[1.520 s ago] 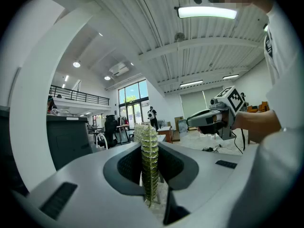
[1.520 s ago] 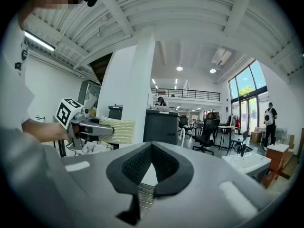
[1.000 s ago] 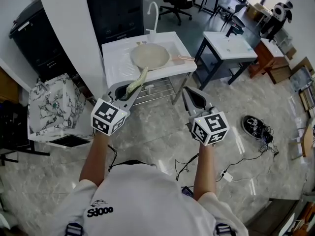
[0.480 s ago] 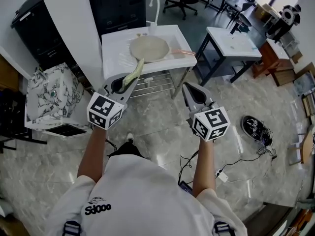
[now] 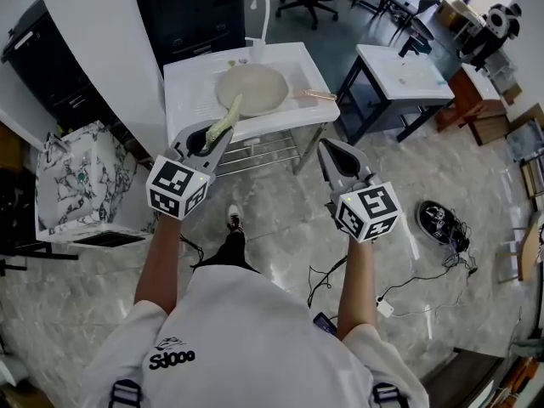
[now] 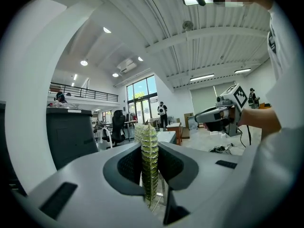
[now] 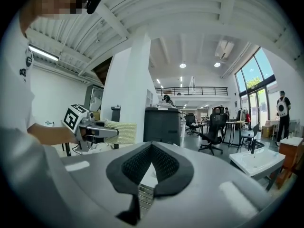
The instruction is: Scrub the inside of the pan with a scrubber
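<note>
A pale round pan (image 5: 252, 88) lies in the white sink stand (image 5: 190, 87) at the top of the head view, its handle (image 5: 316, 95) pointing right. My left gripper (image 5: 214, 138) is shut on a yellow-green mesh scrubber (image 5: 223, 122), held in the air at the stand's front left edge, short of the pan. In the left gripper view the scrubber (image 6: 148, 175) stands pinched between the jaws of that gripper (image 6: 150, 148). My right gripper (image 5: 327, 149) hangs over the floor to the right of the stand. Seen in its own view, the right gripper (image 7: 151, 147) is shut and holds nothing.
A white faucet (image 5: 259, 22) rises behind the sink. A white pillar (image 5: 102, 49) and a marble-patterned box (image 5: 78, 185) stand at the left. A second white table (image 5: 399, 68) is at the right. A shoe (image 5: 442, 223) and cables (image 5: 408, 280) lie on the floor.
The person has stepped toward the sink stand. Both grippers are nearer to it, and the left one with the scrubber now reaches its front edge.
</note>
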A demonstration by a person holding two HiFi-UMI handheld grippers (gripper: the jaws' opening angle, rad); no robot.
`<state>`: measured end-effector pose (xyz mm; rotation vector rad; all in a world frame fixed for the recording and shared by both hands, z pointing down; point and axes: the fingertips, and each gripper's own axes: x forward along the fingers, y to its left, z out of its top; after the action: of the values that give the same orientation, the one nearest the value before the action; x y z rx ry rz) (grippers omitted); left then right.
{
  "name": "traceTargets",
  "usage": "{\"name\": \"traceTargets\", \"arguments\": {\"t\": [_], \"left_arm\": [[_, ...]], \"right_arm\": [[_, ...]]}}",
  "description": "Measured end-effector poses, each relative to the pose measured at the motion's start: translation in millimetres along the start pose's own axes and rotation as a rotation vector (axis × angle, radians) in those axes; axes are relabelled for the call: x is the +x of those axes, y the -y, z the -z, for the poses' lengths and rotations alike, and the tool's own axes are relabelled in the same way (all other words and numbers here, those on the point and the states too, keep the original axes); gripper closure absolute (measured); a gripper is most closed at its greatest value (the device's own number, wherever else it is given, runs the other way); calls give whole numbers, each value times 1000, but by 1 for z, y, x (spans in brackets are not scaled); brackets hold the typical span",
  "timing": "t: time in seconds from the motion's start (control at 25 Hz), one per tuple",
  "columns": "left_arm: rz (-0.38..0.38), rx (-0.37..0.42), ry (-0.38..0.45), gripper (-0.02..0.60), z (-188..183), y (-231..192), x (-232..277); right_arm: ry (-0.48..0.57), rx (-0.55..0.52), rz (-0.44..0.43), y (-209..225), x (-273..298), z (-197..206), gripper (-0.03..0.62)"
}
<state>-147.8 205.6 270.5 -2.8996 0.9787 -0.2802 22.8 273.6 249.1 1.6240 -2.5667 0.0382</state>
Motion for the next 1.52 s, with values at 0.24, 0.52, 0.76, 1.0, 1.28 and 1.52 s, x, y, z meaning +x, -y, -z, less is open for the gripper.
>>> {"name": "traceTargets", "arguments": {"t": [0.24, 0.52, 0.76, 1.0, 1.28, 1.52], "left_arm": [[31, -16, 8, 518, 1, -42, 59], [41, -39, 0, 518, 1, -91, 113], [44, -51, -13, 518, 4, -119, 146], [51, -73, -46, 518, 19, -140, 168], [67, -75, -90, 517, 39, -166, 203], [108, -69, -126, 517, 57, -173, 241]], "right_arm": [[-12, 6, 10, 42, 53, -3, 586], [-12, -1, 42, 86, 113, -11, 586], [-8, 42, 66, 117, 149, -8, 585], [-60, 10, 64, 131, 180, 3, 585], [-104, 25, 65, 145, 207, 19, 585], [-140, 36, 75, 159, 228, 36, 585]]}}
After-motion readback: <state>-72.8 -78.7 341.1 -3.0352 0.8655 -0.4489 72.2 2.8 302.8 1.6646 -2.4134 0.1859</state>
